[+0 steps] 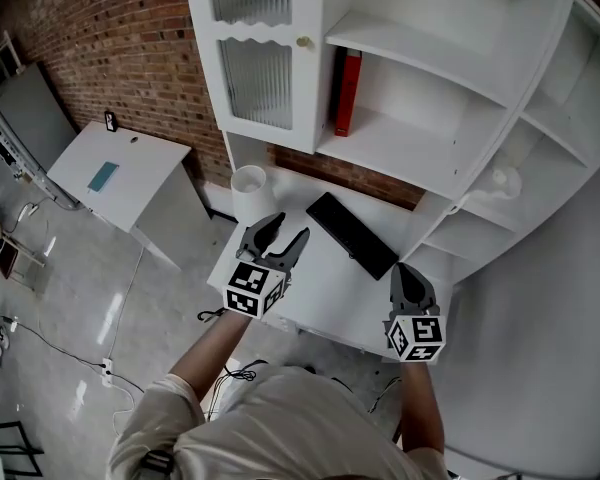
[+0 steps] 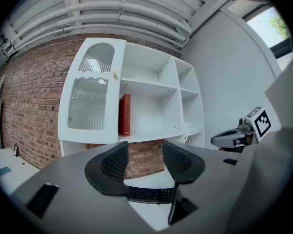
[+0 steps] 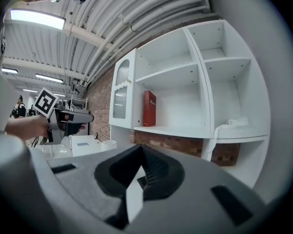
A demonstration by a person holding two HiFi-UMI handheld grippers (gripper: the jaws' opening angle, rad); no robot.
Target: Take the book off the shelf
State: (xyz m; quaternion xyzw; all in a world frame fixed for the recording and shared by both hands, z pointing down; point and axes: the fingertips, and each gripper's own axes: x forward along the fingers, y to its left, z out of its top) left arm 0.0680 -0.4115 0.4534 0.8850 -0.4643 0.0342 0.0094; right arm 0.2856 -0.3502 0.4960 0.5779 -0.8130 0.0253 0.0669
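Standing upright at the left end of the shelf (image 1: 410, 150), the red book (image 1: 348, 93) looks rigid and fairly light; pinch across its 2 covers. The left gripper (image 1: 285, 231) gapes empty; the right gripper (image 1: 412, 274) is closed.

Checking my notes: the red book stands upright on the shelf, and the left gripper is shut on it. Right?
No: the left gripper view shows the left gripper open and empty, apart from the red book, which does stand upright on the shelf.
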